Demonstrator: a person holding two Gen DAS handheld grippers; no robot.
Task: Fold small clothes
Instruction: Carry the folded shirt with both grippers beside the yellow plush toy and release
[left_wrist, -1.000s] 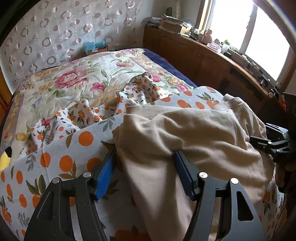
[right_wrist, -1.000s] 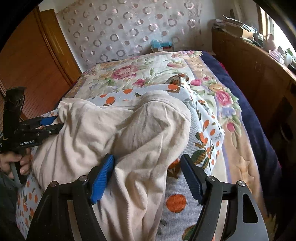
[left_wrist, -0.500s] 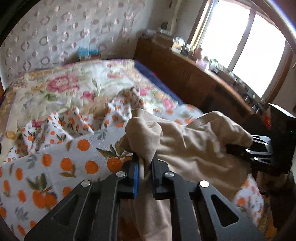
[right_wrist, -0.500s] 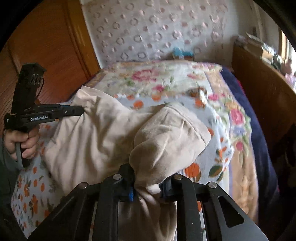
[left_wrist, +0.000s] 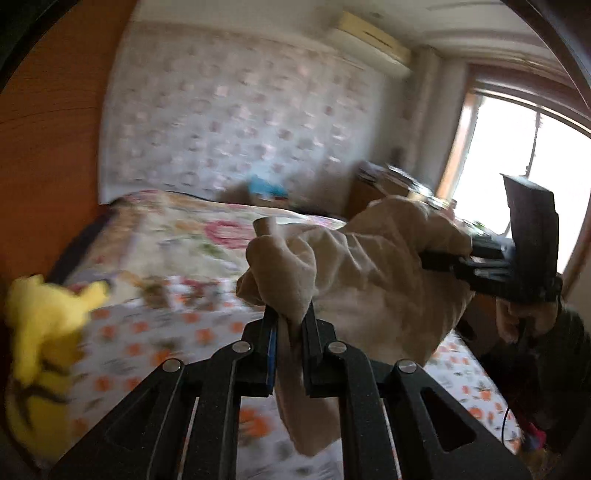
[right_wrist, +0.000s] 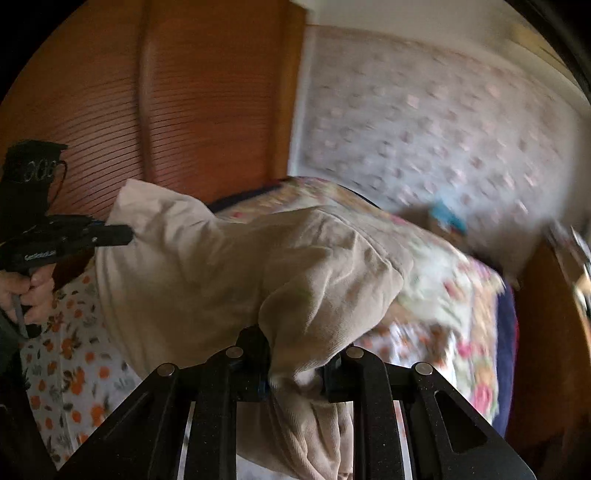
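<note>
Jaws of the left gripper (left_wrist: 290, 325) are pressed together on a bunch of the beige garment (left_wrist: 369, 280), and in the right wrist view the jaws of the right gripper (right_wrist: 295, 363) pinch another bunched part of the same cloth in the same way. Between the two grips the garment hangs in the air, lifted above the bed (left_wrist: 177, 236), with loose ends falling below each gripper. It looks soft and light, with many wrinkles, so I judge it will sag and fold by itself and will not slip easily from the pads. For a clean fold, it seems better to hold it at a hem or a corner and not at a thick bunch. At the near left edge sits a yellow plush toy (left_wrist: 40, 332). Farther away are the patterned wall (left_wrist: 240, 118) and a bright window (left_wrist: 524, 155), both blurred.
</note>
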